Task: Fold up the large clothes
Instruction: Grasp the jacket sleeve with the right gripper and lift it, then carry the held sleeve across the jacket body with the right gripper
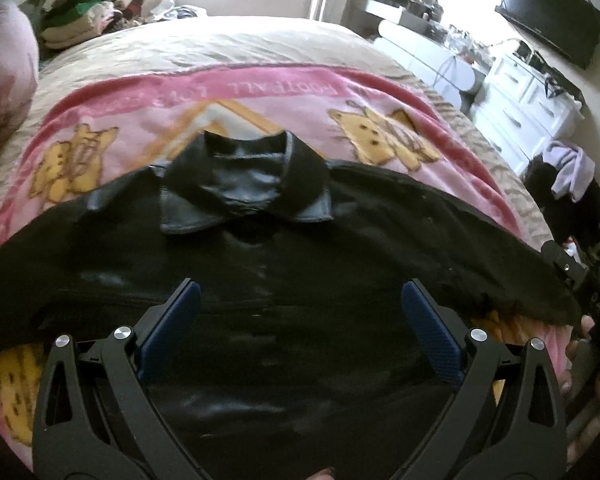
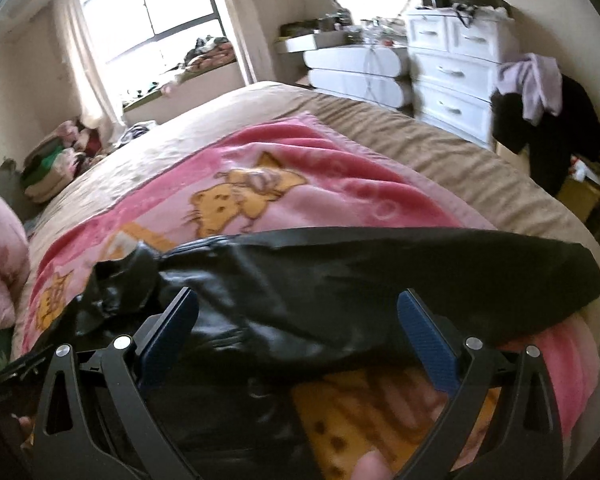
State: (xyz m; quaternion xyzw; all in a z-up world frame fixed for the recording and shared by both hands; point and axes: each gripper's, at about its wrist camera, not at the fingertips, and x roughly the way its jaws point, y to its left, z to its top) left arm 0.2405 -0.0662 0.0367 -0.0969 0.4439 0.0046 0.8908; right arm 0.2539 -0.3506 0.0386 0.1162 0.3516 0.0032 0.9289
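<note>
A black leather jacket [image 1: 284, 264] lies spread flat on a pink cartoon blanket [image 1: 148, 120], collar [image 1: 244, 188] toward the far side, sleeves out to both sides. My left gripper [image 1: 300, 292] hovers open over the jacket's chest, nothing between its blue pads. In the right wrist view the jacket's right sleeve [image 2: 420, 272] stretches toward the right edge of the blanket [image 2: 300, 184]. My right gripper [image 2: 298, 300] is open above the sleeve near the shoulder, holding nothing. A fingertip [image 2: 370, 466] shows at the bottom edge.
The blanket lies on a tan bedspread [image 2: 480, 160]. A pink duvet [image 1: 4, 92] is bunched at the left. White drawers [image 2: 452, 76] and a chair draped with clothes [image 2: 540, 96] stand to the right. Piled clothes [image 1: 84, 12] sit beyond the bed's far left corner.
</note>
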